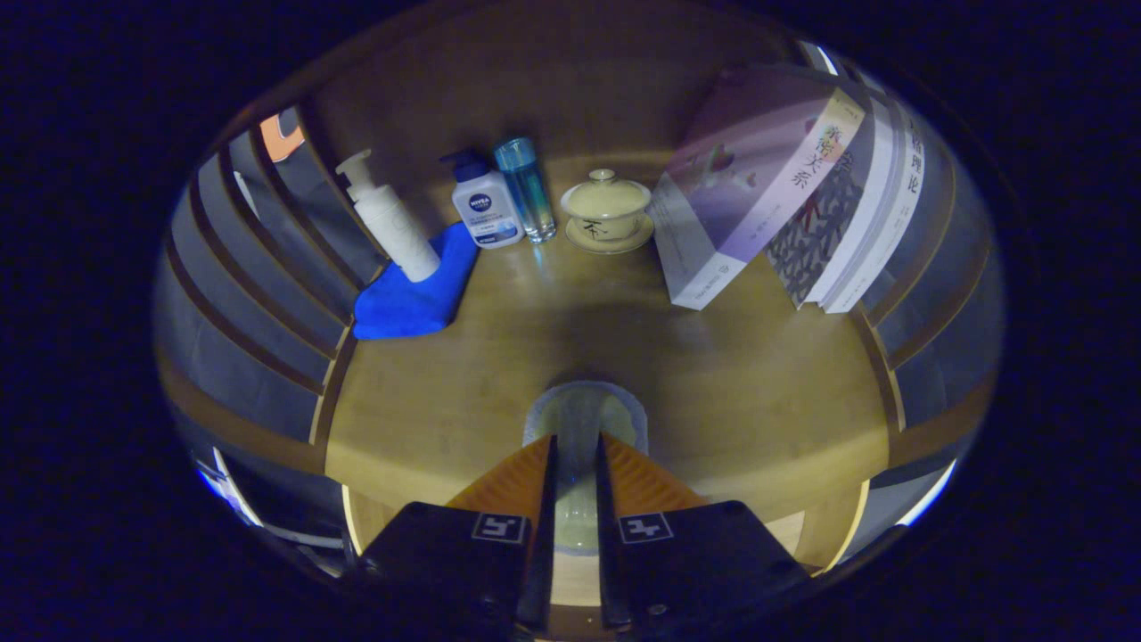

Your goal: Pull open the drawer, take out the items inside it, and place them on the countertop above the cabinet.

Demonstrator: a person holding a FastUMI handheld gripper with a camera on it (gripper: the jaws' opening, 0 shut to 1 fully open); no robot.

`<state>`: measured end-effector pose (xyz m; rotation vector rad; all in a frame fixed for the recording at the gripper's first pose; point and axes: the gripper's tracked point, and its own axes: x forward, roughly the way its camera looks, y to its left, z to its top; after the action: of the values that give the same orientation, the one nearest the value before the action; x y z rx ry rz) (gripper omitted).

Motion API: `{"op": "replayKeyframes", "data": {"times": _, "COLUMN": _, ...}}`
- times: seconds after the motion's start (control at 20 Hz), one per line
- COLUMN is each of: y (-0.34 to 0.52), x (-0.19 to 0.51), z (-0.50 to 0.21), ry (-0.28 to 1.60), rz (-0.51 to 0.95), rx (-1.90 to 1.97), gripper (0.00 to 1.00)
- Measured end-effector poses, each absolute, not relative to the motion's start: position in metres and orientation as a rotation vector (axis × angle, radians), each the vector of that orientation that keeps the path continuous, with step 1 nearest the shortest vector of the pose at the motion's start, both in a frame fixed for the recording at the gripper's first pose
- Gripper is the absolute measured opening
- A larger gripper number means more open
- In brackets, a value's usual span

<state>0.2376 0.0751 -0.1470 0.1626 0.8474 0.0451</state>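
Nearest us, our gripper [575, 446] has its fingers drawn close, pinching a pale round dish [584, 419] by its near edge; the jaws are clamped on it, one finger on each side. The dish sits low over the wooden countertop [731, 392], near its front edge. Farther off on the left lies a blue cloth [414, 294], with a white pump bottle [388, 223] standing on its far end. Along the back, from left to right, we see a white lotion bottle [484, 203] touching a clear blue bottle [528, 189], then a lidded teacup [606, 209] on its saucer. On the right, several books [784, 196] lean leftward together.
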Motion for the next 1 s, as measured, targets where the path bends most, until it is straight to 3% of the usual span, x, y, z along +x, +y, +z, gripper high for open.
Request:
{"op": "replayKeyframes", "data": {"times": 0.05, "y": 0.07, "x": 0.238, "z": -0.147, "ry": 0.825, "rz": 0.033, "rx": 0.151, "gripper": 0.26}}
{"op": "replayKeyframes", "data": {"times": 0.25, "y": 0.072, "x": 0.233, "z": -0.124, "ry": 0.67, "rz": 0.06, "rx": 0.174, "gripper": 0.59}}
{"op": "replayKeyframes", "data": {"times": 0.7, "y": 0.07, "x": 0.153, "z": -0.089, "ry": 0.411, "rz": 0.067, "rx": 0.085, "gripper": 0.64}}
{"op": "replayKeyframes", "data": {"times": 0.85, "y": 0.078, "x": 0.111, "z": -0.076, "ry": 0.314, "rz": 0.106, "rx": 0.098, "gripper": 0.94}}
{"op": "replayKeyframes", "data": {"times": 1.0, "y": 0.072, "x": 0.073, "z": -0.065, "ry": 0.178, "rz": 0.093, "rx": 0.098, "gripper": 0.97}}
